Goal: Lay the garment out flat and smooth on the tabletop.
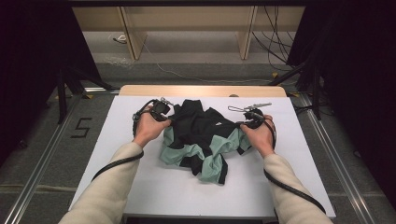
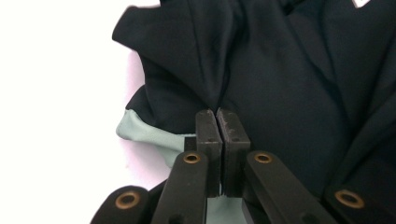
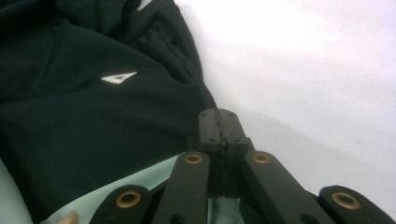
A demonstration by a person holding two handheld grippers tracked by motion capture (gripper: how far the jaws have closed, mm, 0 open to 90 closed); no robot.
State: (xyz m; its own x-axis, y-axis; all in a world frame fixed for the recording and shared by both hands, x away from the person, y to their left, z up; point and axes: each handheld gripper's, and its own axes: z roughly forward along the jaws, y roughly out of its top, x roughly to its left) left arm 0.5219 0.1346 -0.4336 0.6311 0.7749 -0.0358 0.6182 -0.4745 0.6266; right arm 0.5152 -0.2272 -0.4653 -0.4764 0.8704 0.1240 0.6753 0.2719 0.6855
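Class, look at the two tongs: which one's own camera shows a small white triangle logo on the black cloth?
The right tongs: a white triangle logo shows on the black-and-mint garment in its view.

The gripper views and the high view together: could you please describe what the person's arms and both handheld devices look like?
The person wears cream long sleeves. The left tool and right tool are black, each trailing a thick black cable. A grey plate sits atop the right one. Up close, the left tool and right tool show black linkage bars with brass-coloured rivets and rectangular, scuffed dark pads.
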